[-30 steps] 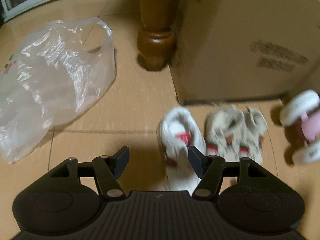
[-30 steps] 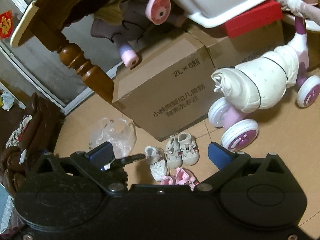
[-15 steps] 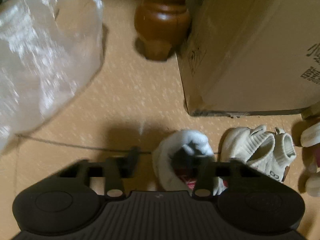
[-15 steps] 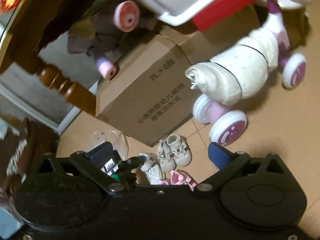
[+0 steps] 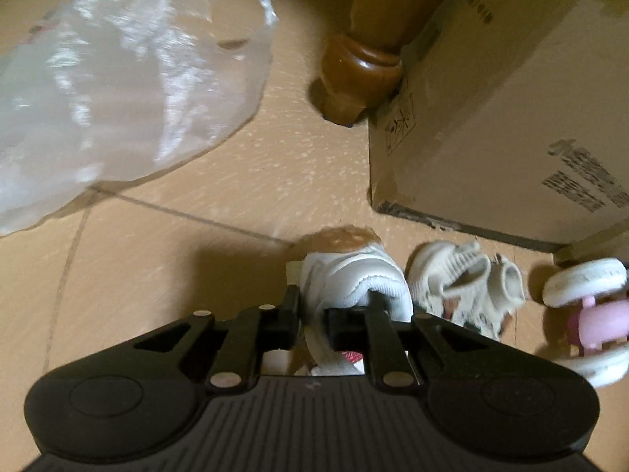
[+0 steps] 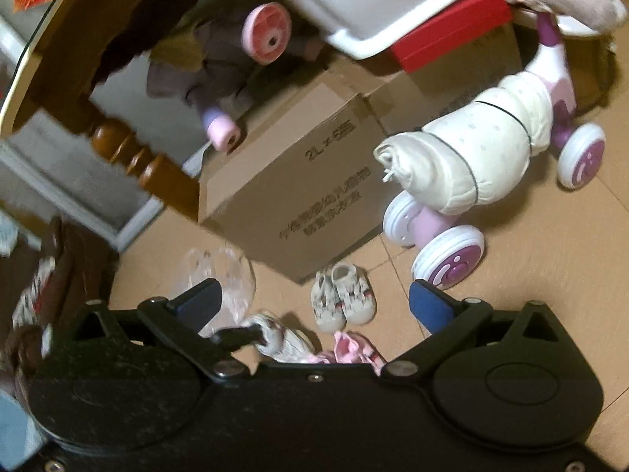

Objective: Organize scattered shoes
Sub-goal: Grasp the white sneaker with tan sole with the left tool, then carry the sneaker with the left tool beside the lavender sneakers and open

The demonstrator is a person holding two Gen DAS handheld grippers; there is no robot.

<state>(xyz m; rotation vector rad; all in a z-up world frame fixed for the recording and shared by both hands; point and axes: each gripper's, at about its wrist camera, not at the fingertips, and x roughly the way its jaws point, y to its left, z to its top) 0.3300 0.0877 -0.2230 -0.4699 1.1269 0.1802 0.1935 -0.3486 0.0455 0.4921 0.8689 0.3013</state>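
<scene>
A small white shoe (image 5: 350,275) sits between the fingers of my left gripper (image 5: 314,310), whose jaws are closing and pinch the shoe's side wall, one finger inside its opening. To its right a pair of beige shoes (image 5: 468,283) stands side by side on the floor in front of the cardboard box. In the right wrist view the same white shoe (image 6: 275,334) shows with the left gripper's black finger on it. Pink shoes (image 6: 354,350) lie beside it, and the beige pair (image 6: 344,297) lies just beyond. My right gripper (image 6: 314,301) hangs open above them, holding nothing.
A large cardboard box (image 5: 511,98) stands right behind the shoes, with a wooden table leg (image 5: 365,59) at its left corner. A clear plastic bag (image 5: 118,78) lies on the tiled floor to the left. A pink and white ride-on toy (image 6: 471,173) stands to the right.
My left gripper went from wide open to pinched on the white shoe's side wall and rolled a little. The right gripper stays open and has barely shifted.
</scene>
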